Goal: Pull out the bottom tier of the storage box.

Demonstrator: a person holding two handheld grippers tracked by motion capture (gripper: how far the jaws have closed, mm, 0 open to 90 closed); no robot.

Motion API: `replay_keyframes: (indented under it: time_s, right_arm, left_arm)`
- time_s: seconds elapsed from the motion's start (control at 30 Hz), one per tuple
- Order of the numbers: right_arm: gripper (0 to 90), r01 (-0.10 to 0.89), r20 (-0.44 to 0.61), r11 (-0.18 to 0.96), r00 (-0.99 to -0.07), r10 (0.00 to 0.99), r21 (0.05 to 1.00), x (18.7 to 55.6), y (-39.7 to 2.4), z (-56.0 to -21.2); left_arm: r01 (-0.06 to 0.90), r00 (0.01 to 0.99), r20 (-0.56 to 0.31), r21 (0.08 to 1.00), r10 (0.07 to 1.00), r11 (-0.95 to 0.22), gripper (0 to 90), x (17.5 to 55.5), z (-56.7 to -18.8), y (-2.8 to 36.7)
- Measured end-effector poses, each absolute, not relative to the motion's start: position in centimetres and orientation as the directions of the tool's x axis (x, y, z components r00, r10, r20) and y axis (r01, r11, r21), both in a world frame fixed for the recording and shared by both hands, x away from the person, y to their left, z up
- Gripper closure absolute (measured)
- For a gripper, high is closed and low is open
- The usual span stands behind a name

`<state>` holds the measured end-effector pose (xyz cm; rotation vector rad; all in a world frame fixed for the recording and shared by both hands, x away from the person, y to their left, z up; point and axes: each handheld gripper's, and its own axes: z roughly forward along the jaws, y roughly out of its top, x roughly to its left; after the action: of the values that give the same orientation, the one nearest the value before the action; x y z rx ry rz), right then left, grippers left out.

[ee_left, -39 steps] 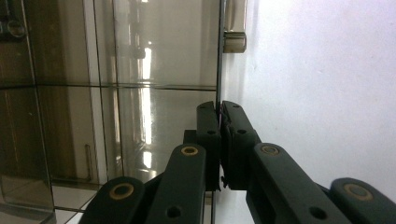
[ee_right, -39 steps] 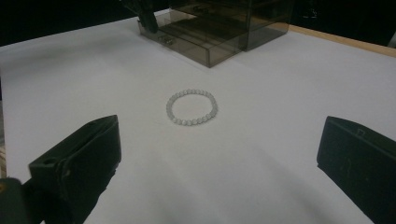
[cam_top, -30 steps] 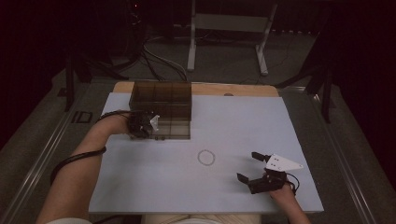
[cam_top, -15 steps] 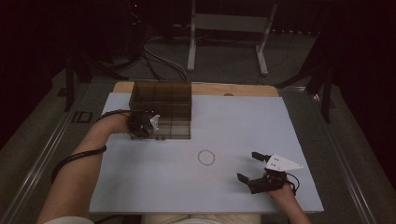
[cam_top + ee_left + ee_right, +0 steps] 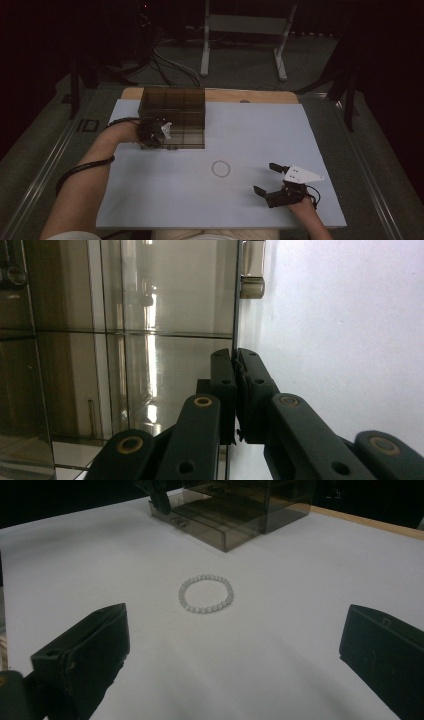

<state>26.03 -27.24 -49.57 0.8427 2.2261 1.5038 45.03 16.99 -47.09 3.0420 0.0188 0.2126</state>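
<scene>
Left tool (image 5: 150, 134) is at the near left corner of the box (image 5: 175, 115), jaws fully closed. In the left gripper view they pinch a thin clear edge (image 5: 235, 315), probably a drawer front; a small metal pull (image 5: 252, 270) sits farther along it. I judge this grip is there to slide the drawer out, or hold it, so something can go in.

Right tool (image 5: 274, 181) rests on the counter (image 5: 300, 130) near me, jaws wide apart, holding nothing. It points at the bracelet (image 5: 206, 593), which lies flat on the sheet between box and tool, touching neither. Likely next pick. The beads lie low, so the jaws must come in from above.
</scene>
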Motion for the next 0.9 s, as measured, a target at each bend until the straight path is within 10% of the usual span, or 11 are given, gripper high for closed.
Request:
replay_keyframes:
  time_s: [0.57, 0.9]
  right_arm:
    - [0.0, 0.289, 0.057, 0.270, -0.773, 0.632, 0.918, 26.0, -27.3, -49.6]
    - [0.0, 0.287, 0.057, 0.269, -0.773, 0.632, 0.919, 26.0, -27.2, -49.5]
  left_arm:
    - [0.024, 0.992, 0.122, 0.114, 0.038, -0.993, 80.9, 45.2, -46.8, 17.2]
    - [0.210, 0.966, 0.092, 0.264, 0.242, -0.941, 66.9, 45.1, -43.5, 18.3]
